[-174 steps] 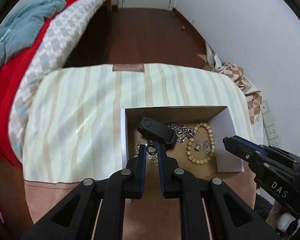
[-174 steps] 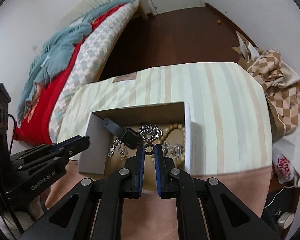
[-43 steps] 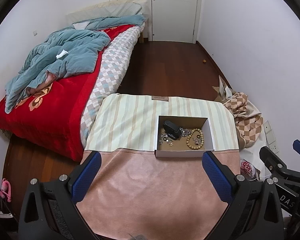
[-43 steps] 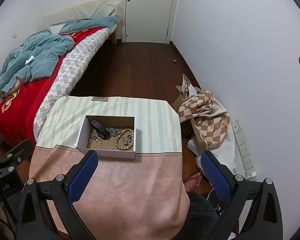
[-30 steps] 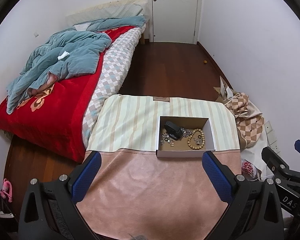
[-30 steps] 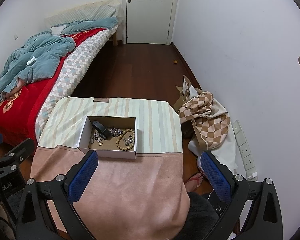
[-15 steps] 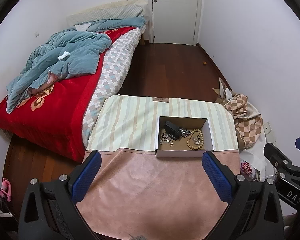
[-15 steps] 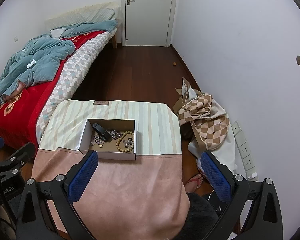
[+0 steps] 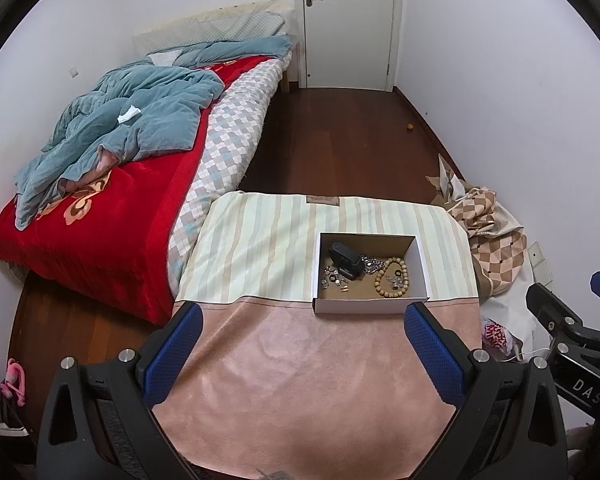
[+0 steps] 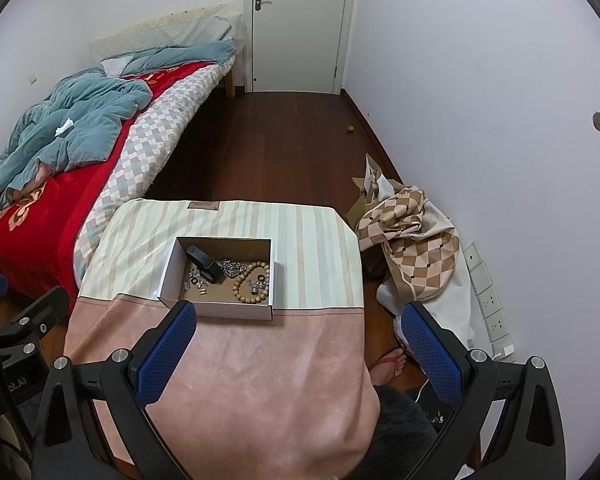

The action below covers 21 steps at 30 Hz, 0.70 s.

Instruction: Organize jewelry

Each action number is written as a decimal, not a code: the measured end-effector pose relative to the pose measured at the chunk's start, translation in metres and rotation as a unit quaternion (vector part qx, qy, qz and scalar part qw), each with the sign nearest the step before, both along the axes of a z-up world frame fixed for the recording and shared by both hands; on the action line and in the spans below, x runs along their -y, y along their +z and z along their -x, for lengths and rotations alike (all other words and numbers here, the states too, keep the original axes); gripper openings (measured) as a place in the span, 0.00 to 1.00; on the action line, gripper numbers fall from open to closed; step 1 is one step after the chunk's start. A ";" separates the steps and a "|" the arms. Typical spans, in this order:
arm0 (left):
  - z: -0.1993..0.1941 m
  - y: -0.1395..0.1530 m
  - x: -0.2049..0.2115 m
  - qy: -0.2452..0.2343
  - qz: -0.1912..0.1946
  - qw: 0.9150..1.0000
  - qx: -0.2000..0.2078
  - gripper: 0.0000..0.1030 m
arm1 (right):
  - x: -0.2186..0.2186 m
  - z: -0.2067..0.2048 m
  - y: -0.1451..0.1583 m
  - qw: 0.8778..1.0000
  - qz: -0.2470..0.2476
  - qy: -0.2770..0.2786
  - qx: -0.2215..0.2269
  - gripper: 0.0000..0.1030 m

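An open white cardboard box [image 9: 370, 306] [image 10: 168, 270] sits on the cloth-covered table [image 9: 292, 380] [image 10: 260, 360]. In it lie a wooden bead bracelet [image 9: 392, 278] [image 10: 252, 282], a black smart band [image 9: 346, 259] [image 10: 204, 264], silver chains [image 9: 370, 263] [image 10: 232, 268] and small rings. My left gripper [image 9: 298, 344] and right gripper [image 10: 296, 344] are both wide open and empty, held high and well back from the box.
A bed with a red cover and blue quilt [image 9: 112, 136] stands to the left. A checkered cloth heap [image 10: 412, 232] lies on the floor at the right by the wall. A white door [image 9: 348, 24] is at the far end.
Since 5.8 s ago both grippers have let go of the rings, opened wide and pulled far back from the box. Over the last second they drift only slightly.
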<state>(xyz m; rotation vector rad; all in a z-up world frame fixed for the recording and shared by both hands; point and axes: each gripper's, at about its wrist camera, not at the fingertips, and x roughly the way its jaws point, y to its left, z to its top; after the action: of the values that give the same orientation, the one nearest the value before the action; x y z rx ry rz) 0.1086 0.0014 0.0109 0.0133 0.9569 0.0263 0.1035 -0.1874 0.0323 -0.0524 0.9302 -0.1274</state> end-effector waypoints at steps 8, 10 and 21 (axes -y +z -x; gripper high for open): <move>0.001 0.000 -0.001 -0.002 -0.001 1.000 0.001 1.00 | 0.000 0.002 0.003 1.000 0.001 0.000 0.003 1.00; 0.001 0.001 0.000 -0.003 0.000 1.000 0.001 1.00 | 0.000 0.001 0.002 1.000 0.000 0.000 0.002 1.00; 0.002 0.001 0.001 -0.006 0.000 1.000 0.002 1.00 | 0.005 0.002 0.005 1.000 -0.001 0.000 0.006 1.00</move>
<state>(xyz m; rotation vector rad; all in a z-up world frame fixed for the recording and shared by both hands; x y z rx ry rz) 0.1071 0.0007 0.0118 0.0199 0.9518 0.0153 0.1011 -0.1920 0.0372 -0.0496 0.9186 -0.1269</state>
